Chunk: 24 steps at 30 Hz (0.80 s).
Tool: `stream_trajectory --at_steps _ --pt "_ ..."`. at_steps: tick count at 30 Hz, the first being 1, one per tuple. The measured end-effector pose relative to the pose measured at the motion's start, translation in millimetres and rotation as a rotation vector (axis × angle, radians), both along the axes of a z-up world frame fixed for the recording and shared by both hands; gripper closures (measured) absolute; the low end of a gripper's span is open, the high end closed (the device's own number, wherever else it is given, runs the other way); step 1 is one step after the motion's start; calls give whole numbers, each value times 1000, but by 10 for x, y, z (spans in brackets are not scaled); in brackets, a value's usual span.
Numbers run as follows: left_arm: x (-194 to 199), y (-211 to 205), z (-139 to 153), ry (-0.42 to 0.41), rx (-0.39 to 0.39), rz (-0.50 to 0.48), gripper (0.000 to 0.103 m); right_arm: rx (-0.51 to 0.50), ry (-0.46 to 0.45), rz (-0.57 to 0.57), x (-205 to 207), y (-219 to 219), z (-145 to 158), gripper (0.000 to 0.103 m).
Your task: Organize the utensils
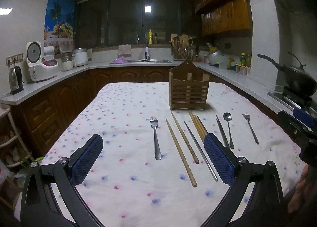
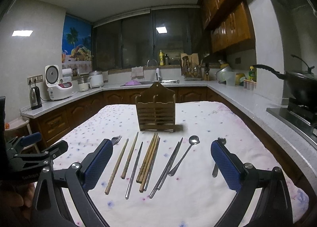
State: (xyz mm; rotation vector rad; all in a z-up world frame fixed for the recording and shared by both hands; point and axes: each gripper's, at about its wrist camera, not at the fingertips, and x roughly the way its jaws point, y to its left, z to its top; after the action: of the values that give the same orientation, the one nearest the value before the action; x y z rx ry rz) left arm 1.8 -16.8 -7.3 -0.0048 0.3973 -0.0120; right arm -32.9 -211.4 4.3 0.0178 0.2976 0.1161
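Note:
A wooden slatted utensil holder (image 1: 188,92) (image 2: 156,115) stands upright on the flowered tablecloth. In front of it lie a steel fork (image 1: 156,137), several wooden chopsticks (image 1: 181,147) (image 2: 147,159), steel chopsticks (image 1: 200,151) (image 2: 134,169), a steel spoon (image 1: 228,127) (image 2: 184,153) and a small fork (image 1: 250,127) (image 2: 221,139). My left gripper (image 1: 153,159) is open and empty, low over the near part of the row. My right gripper (image 2: 161,165) is open and empty, above the chopsticks; it shows at the right edge of the left wrist view (image 1: 303,122).
The table (image 1: 118,108) is ringed by kitchen counters: rice cooker (image 1: 40,64) and kettle (image 1: 15,80) at left, sink (image 1: 146,60) at the back, a wok (image 1: 297,80) on the stove at right. A white rack (image 1: 10,139) stands at the table's left.

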Motion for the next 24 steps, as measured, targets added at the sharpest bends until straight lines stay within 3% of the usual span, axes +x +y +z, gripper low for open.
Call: stream_trajectory --at_steps 13,24 --pt "481 139 -88 141 -52 -28 0 64 132 8 477 -143 -62 5" --pt "1155 123 -66 266 -86 -80 10 165 303 -4 1137 -391 -210 30"
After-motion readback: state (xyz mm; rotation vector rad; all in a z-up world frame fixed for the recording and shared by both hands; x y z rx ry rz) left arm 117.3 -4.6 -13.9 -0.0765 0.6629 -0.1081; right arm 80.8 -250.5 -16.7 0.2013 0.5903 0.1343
